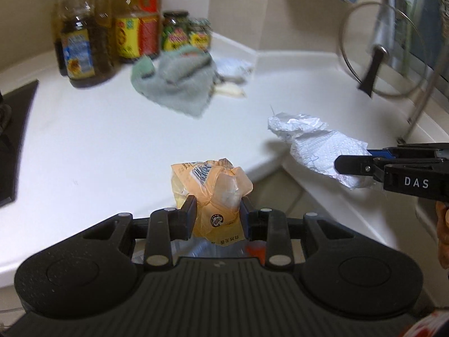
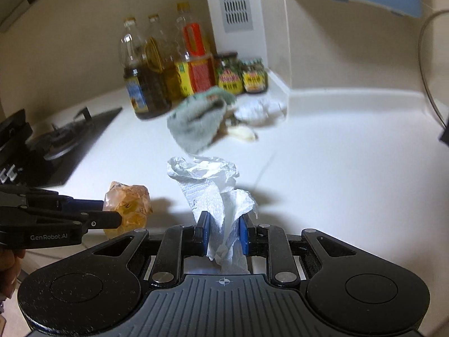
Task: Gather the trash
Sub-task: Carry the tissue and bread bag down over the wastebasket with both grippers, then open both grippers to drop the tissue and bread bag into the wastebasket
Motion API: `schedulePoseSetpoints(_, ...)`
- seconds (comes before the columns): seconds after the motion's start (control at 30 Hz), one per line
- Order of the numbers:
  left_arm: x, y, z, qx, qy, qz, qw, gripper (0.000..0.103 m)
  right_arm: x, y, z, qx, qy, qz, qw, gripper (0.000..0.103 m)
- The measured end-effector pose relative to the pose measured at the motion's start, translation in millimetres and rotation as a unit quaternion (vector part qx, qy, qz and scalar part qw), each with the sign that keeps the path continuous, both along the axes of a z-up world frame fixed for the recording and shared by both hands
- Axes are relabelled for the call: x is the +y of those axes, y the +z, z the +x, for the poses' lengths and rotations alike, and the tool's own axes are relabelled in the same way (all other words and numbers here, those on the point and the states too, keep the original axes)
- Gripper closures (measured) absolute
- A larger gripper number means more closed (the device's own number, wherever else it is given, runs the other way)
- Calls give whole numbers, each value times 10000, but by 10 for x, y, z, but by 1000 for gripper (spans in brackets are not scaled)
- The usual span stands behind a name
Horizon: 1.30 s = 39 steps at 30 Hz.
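Nearest left gripper: clenched around crumpled orange plastic wrapper, above white counter edge.
Right gripper: grasping crumpled white paper towel.
Farther back: grey-green cloth, oil bottles.

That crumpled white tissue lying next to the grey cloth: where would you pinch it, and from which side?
Pinch the tissue across its raised crumpled middle, coming from above and the open counter side. It is a soft, low wad with no handle, so a ridge gives the fingers something to close on. The cloth crowds one side and the jars stand behind it.
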State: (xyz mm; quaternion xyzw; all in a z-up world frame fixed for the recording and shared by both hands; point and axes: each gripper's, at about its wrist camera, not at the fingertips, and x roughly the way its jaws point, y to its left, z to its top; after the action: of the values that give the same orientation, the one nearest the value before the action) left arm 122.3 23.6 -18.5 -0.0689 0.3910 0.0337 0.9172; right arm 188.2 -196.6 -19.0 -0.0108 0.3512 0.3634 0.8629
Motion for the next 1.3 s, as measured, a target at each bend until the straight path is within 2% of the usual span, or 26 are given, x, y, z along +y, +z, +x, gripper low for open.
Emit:
schedulePoseSetpoints(0.17, -13, -230, -120, 226, -245, -153, 9993, 74, 103, -156, -314, 2, 81, -447, 9990, 81)
schedulePoseSetpoints(0.27, -34, -365, -166, 335, -392, -93, 9986, 74, 185, -288, -433, 78, 74, -735, 9972, 81)
schedulePoseSetpoints(0.6, 25, -845, -207, 860, -606, -121, 9944, 74, 495, -890, -593, 238, 326, -1677, 9850, 81)
schedulePoseSetpoints(0.9, 63, -1151, -127, 1171, -771, -107, 9901, 74, 583, -1561, -643, 767, 518, -2772, 9563, 81)
schedulePoseSetpoints(0.97, 56, -1220, -107, 1242, -838, -87, 9887, 74, 599, -1710, -659, 811, 549, -3089, 9460, 81)
schedulePoseSetpoints(1.13, 62, -1398, -59, 1445, -948, -130, 9849, 74, 648, -1993, -633, 867, 529, -3561, 9289, 81)
schedulePoseSetpoints(1.2, 71, -1457, -46, 1505, -984, -165, 9836, 74, 716, -2099, -596, 874, 511, -3682, 9242, 81)
schedulePoseSetpoints(1.3, 72, -1534, -13, 1583, -1041, -170, 9817, 74, 740, -2225, -559, 1042, 450, -3549, 9280, 81)
